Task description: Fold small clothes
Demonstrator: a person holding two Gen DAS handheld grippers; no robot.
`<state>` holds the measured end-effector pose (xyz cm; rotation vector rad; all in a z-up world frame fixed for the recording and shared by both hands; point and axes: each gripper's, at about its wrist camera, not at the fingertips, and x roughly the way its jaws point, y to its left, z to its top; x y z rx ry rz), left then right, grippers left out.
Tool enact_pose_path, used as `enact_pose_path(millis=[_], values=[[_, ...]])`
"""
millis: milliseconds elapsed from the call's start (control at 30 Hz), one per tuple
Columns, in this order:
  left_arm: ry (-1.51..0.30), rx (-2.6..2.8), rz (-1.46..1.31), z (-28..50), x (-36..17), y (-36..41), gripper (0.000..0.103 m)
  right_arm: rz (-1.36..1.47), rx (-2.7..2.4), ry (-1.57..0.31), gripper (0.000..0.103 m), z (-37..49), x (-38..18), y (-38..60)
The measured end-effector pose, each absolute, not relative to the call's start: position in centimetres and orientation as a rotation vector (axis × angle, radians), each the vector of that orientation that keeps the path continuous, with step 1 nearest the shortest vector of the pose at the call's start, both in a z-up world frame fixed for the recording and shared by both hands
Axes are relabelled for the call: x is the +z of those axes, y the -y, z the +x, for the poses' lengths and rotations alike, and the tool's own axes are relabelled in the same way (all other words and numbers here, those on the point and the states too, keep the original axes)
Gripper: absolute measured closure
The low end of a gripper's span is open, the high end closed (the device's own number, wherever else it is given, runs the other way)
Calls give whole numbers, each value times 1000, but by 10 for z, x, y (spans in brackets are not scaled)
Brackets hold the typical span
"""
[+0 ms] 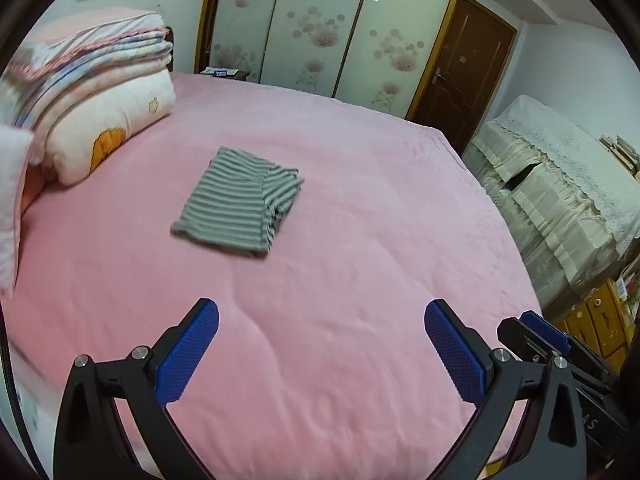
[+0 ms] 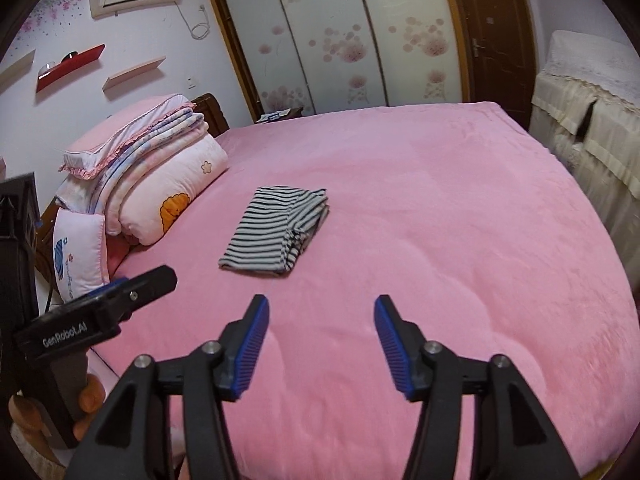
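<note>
A striped garment (image 1: 239, 204) lies folded on the pink bed (image 1: 360, 208), a little toward the side where the bedding is stacked and well apart from both tools. It has grey and white stripes, and it forms a roughly rectangular packet. Its long axis runs away from the cameras, leaning a little to the right as it goes farther. The stripes run across this axis. The near short edge is straight and neat. Along the right side of the packet the layers are looser, and some bunched folds of cloth stick out toward the far right corner. In the right wrist view the same garment (image 2: 276, 231) shows the same direction, with the thicker folded layers on its right side.

The left tool (image 1: 322, 346) hangs above the near part of the bed with its two blue pads (image 1: 188, 354) spread wide apart. Nothing is between them; only the pink cover is seen in the gap. The right tool (image 2: 320, 346) is also wide open and holds nothing, and it also is over the near part of the bed. The two tools are beside each other: each one appears at the edge of the other camera view.

At the far left of the bed there is a stack of folded quilts (image 2: 160, 168) with a pillow on top. Behind the bed stands a wardrobe (image 2: 340, 32) with flower-pattern sliding doors, and a brown door (image 2: 496, 28) is to the right of it.
</note>
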<state>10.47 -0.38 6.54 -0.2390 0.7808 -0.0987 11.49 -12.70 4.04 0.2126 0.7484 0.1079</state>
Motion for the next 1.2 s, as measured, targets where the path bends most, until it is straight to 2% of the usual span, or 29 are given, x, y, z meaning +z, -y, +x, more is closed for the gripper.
enact_pose_path(millis=[333, 767, 1200], values=[[-765, -21, -231, 7, 58, 30, 1, 258, 55, -779, 43, 25, 28, 145], [-758, 28, -160, -26, 49, 31, 1, 169, -58, -684, 38, -29, 43, 147], [-728, -29, -84, -47, 50, 61, 1, 98, -75, -716, 38, -51, 24, 137]])
